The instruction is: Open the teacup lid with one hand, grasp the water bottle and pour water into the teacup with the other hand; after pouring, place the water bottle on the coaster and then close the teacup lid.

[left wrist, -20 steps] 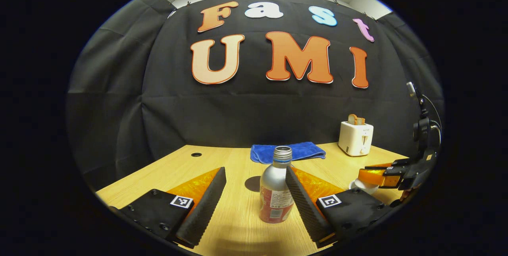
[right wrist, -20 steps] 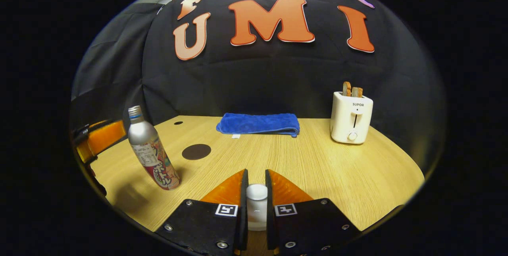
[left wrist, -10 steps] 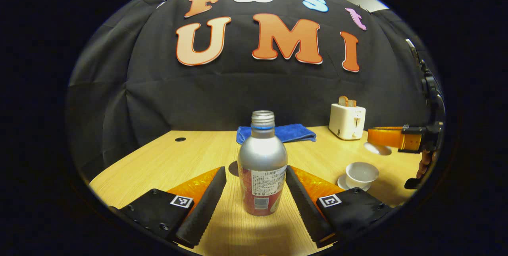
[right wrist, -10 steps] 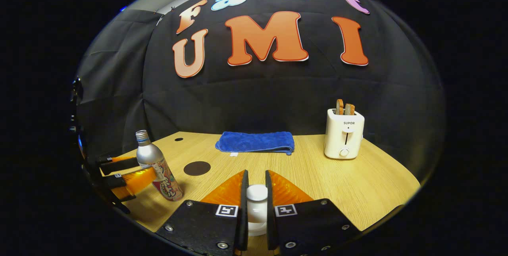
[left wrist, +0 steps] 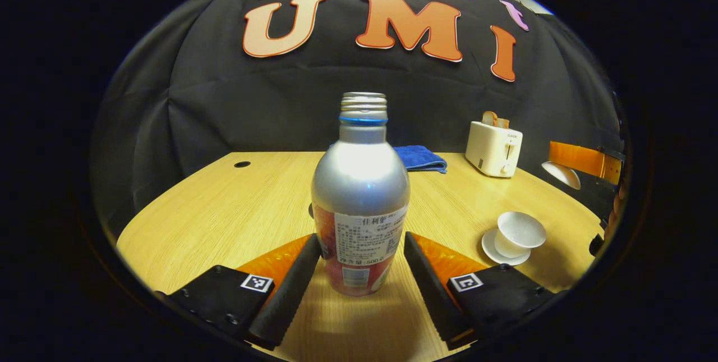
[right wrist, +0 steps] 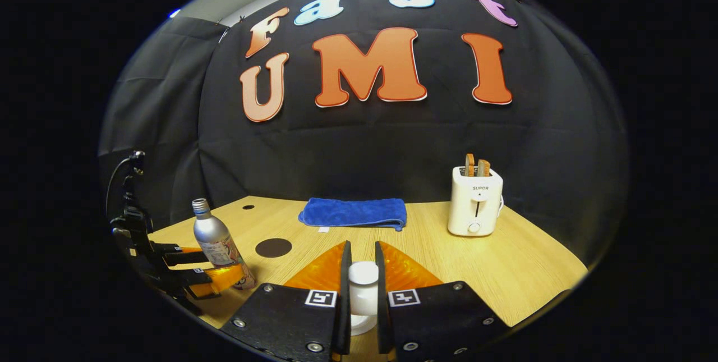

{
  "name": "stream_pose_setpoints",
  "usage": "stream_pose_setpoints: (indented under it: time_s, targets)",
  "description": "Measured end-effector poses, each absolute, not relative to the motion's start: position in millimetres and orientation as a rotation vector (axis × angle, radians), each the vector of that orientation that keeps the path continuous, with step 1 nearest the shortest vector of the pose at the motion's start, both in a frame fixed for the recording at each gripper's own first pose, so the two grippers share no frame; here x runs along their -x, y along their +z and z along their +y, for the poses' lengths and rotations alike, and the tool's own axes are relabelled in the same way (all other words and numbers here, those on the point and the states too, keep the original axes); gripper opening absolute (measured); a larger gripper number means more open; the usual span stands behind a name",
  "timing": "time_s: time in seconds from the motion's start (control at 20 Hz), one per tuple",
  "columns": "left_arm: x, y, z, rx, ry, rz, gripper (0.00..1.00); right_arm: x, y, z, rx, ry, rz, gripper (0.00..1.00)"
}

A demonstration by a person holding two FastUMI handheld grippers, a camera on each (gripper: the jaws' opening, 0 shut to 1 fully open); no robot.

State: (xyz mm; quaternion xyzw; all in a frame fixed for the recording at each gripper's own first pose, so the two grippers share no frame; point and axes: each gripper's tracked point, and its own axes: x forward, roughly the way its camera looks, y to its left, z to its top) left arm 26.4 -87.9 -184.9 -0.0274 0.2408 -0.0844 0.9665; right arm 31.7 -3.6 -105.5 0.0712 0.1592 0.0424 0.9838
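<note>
Here the water bottle (left wrist: 360,199) stands upright on the wooden table (left wrist: 224,210), uncapped, between the spread fingers of the left gripper (left wrist: 362,252), whose one finger (left wrist: 305,261) looks to touch its base while the other stands just clear. To the bottle's right the open teacup (left wrist: 519,233) sits on its saucer. The right gripper (right wrist: 359,286) pinches the white lid (right wrist: 363,294) by its knob, raised beyond the teacup, with the dark coaster (right wrist: 273,247) lying just behind the bottle.

A folded blue towel (right wrist: 353,213) and a white toaster (right wrist: 475,200) holding toast sit on the wooden table (right wrist: 521,266).
</note>
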Motion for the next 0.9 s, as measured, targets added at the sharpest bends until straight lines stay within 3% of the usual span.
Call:
stream_pose_setpoints:
  time_s: [0.1,0.15,0.9]
  targets:
    - [-26.1,-185.1,-86.8,0.044,-0.164,0.490,0.87,-31.6,-101.1,-7.3,-0.146,0.080,0.310,0.19]
    - [-25.9,-185.1,-86.3,0.042,-0.161,0.492,0.85,-31.3,-99.8,-8.7,-0.144,0.078,0.306,0.19]
    - [-43.0,-156.1,-90.1,-0.280,-0.133,0.408,0.82,-31.6,-84.5,-38.5,-0.154,0.048,0.264,0.19]
